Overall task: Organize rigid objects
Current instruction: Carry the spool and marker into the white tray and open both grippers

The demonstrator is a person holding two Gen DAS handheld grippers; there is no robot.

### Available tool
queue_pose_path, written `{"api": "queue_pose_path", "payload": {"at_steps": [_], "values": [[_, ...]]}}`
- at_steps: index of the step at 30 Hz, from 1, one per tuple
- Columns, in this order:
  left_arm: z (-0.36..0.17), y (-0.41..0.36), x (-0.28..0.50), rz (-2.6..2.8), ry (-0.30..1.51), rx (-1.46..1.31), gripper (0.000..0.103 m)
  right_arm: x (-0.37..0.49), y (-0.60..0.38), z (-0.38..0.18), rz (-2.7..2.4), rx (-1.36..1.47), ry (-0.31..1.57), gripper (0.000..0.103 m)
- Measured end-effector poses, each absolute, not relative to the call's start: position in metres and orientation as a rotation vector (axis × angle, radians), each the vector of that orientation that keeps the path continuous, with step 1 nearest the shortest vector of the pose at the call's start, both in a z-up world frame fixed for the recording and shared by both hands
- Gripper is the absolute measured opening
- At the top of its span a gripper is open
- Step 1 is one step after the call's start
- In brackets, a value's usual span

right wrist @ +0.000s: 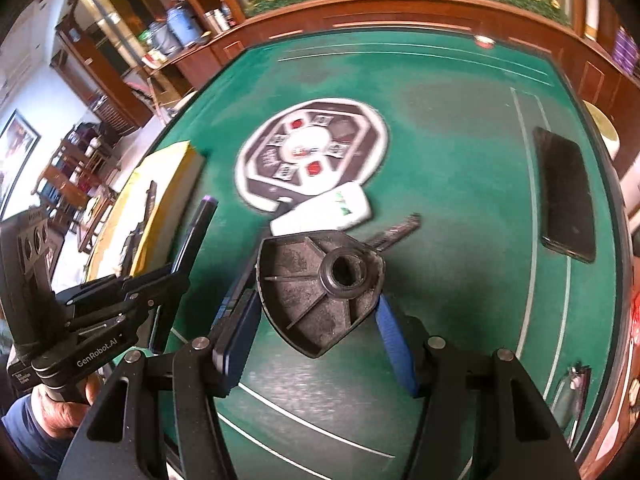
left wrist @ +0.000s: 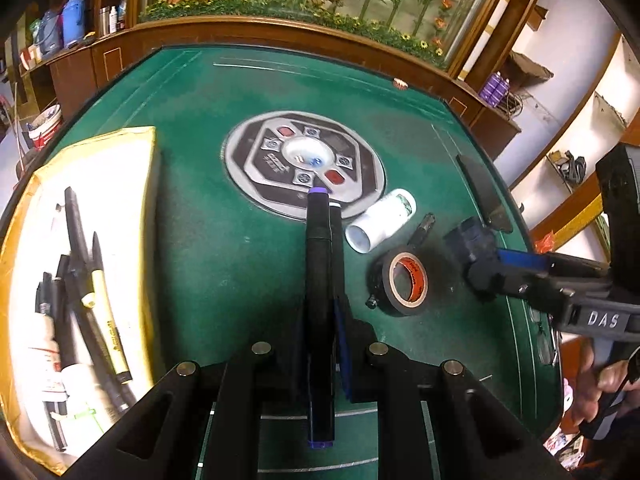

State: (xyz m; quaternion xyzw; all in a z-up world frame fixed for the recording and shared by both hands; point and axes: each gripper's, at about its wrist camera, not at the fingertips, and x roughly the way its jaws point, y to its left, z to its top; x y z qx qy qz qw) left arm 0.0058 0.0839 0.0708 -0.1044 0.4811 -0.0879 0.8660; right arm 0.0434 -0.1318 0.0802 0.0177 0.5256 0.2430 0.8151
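Note:
My left gripper (left wrist: 324, 312) is shut on a black marker with purple ends (left wrist: 319, 280), held above the green table (left wrist: 208, 216); it also shows in the right wrist view (right wrist: 196, 236). My right gripper (right wrist: 316, 312) is shut on a black ribbed plastic knob (right wrist: 320, 280), held above the table; it shows in the left wrist view (left wrist: 476, 256). A white bottle (left wrist: 380, 220) lies on its side, with a black tape roll (left wrist: 400, 284) and a dark metal bit (left wrist: 422, 230) beside it. A yellow-rimmed box (left wrist: 132, 140) at left holds several pens and tubes.
A round grey control panel (left wrist: 304, 160) sits in the table's middle. A black phone (right wrist: 564, 192) lies near the right edge. Wooden cabinets and shelves surround the table. Glasses (left wrist: 544, 340) lie at the right rim.

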Motion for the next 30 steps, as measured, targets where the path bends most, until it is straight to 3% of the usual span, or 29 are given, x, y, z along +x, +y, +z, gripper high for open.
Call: {"api": "queue_pose_path", "payload": {"at_steps": [17,30], "values": [[0.103,0.208,-0.032,0.0,0.897,-0.328,0.015,0.021,0.021,0.109,0.765,-0.128,1.083,0.059],[0.061,0.286,-0.036,0.108,0.975,-0.358,0.015,0.025,0.136,0.081,0.822,-0.257,1.118,0.059]]}}
